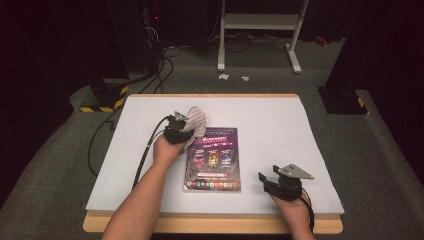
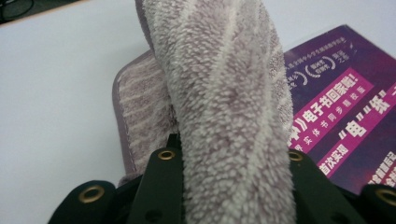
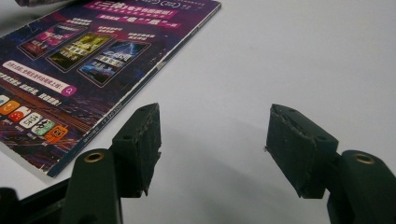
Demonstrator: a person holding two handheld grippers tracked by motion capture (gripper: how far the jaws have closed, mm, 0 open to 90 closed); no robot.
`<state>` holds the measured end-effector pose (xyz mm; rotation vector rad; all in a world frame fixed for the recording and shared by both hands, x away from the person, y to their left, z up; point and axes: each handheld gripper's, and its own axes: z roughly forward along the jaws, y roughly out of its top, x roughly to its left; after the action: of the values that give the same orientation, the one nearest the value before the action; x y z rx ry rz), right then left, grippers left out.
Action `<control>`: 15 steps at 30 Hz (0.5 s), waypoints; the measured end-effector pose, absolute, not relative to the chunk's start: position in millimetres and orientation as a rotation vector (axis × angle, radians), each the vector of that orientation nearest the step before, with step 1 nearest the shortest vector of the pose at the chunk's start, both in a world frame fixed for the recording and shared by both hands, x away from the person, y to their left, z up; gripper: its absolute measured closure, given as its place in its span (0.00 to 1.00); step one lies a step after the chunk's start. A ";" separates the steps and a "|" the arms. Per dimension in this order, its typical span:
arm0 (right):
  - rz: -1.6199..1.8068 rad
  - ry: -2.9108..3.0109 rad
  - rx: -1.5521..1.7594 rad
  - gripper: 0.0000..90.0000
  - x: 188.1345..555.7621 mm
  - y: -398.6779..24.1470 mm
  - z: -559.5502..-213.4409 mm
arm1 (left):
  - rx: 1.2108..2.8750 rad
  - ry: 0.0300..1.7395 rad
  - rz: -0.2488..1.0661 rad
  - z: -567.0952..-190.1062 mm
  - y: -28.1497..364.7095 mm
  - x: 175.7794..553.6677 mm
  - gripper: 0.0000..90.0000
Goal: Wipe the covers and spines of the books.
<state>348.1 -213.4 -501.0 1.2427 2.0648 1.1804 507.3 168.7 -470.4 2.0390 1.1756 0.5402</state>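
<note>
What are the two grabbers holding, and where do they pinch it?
The left gripper pinches a fuzzy purple striped cloth near its bunched lower part, lifted over the magazine. The right gripper is open, holding nothing.

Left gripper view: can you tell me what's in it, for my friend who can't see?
A fluffy grey-purple striped cloth is pinched between the two black jaws of the left gripper and stands up in the middle of the picture. Behind it lie a white table and, at the right, a purple book with white writing.
</note>
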 end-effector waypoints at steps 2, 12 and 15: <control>1.179 2.066 1.243 0.39 348.0 -213.2 -501.0 | 2.034 1.170 0.544 -466.9 170.9 505.1 0.80; 1.167 2.069 1.234 0.40 347.5 -211.4 -499.8 | 1.982 1.142 0.591 -453.8 195.3 482.9 0.80; 1.167 2.069 1.232 0.41 347.1 -210.1 -499.4 | 1.978 1.143 0.606 -452.1 205.5 474.2 0.80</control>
<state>347.1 -210.1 -499.4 1.2317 2.0688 1.1672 474.2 205.5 -452.1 1.9775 1.1433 0.6056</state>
